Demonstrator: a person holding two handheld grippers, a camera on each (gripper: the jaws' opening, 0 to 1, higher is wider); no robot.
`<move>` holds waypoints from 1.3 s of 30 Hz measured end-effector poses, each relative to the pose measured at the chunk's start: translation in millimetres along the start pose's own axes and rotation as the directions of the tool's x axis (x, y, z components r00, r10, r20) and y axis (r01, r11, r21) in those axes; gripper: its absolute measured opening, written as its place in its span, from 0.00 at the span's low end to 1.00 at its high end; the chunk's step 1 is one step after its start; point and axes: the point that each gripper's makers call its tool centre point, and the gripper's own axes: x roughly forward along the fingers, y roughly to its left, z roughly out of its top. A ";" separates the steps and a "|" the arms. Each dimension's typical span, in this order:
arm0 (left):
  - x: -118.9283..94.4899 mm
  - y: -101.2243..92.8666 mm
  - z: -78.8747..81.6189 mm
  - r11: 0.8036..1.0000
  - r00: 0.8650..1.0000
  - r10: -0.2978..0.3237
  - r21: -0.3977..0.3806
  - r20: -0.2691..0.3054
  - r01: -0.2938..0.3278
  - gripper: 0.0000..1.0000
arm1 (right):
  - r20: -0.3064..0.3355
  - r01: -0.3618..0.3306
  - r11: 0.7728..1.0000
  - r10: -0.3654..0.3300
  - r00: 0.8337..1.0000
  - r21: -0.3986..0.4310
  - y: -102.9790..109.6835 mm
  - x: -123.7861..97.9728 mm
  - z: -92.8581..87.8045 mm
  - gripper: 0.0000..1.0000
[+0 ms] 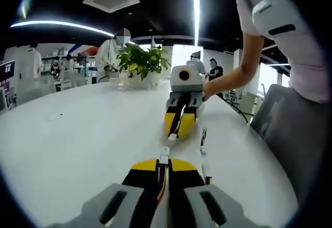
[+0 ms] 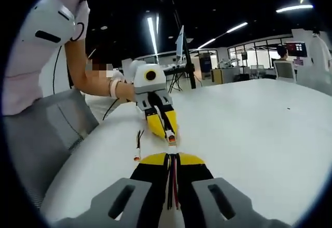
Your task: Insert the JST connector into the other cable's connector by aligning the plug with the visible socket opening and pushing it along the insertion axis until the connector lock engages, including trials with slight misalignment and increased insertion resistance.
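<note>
Connectors are meeting between my claws above the white table (image 1: 78, 150): my left gripper (image 1: 163, 179) is pinching one cable (image 1: 162, 179), my right gripper (image 2: 173, 160) the other. Lock engagement isn't visible; pushing probably remains.

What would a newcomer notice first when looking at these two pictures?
First, the two yellow-and-black grippers facing each other over the white round table: the left gripper and the right gripper, each shut on a thin wired cable. Between them, the small white JST connectors nearly meet. A spare loose cable lies beside them.
</note>
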 end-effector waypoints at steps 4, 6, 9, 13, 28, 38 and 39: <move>-2.4 -3.2 -1.2 1.000 1.000 -0.006 -0.011 -0.031 0.006 0.00 | -0.012 -0.004 1.000 0.004 1.000 -0.010 2.3 -3.0 5.2 0.04; -3.8 -6.1 0.4 1.000 0.999 -0.011 -0.013 -0.035 0.010 0.00 | -0.016 -0.006 1.000 0.006 1.000 -0.017 2.9 -4.3 7.8 0.04; -4.3 -9.8 3.3 1.000 0.999 -0.021 -0.014 -0.042 0.021 0.00 | -0.009 -0.015 1.000 0.015 1.000 -0.022 4.0 -5.0 13.8 0.04; -4.8 -10.7 6.3 1.000 0.998 -0.026 -0.001 -0.064 0.026 0.00 | -0.006 -0.036 0.998 0.036 0.999 -0.041 10.4 -1.9 20.4 0.04; -6.4 -11.2 22.5 0.995 0.993 -0.065 0.067 -0.102 0.072 0.00 | -0.033 -0.091 0.992 0.089 0.996 -0.089 21.2 3.4 29.9 0.03; -1.4 -12.3 22.7 0.994 0.991 -0.082 0.067 -0.105 0.089 0.00 | -0.047 -0.089 0.991 0.085 0.995 -0.099 18.8 3.0 27.8 0.03; -0.9 -12.6 22.5 0.994 0.991 -0.084 0.062 -0.104 0.090 0.00 | -0.050 -0.092 0.991 0.087 0.995 -0.099 19.0 3.0 27.2 0.03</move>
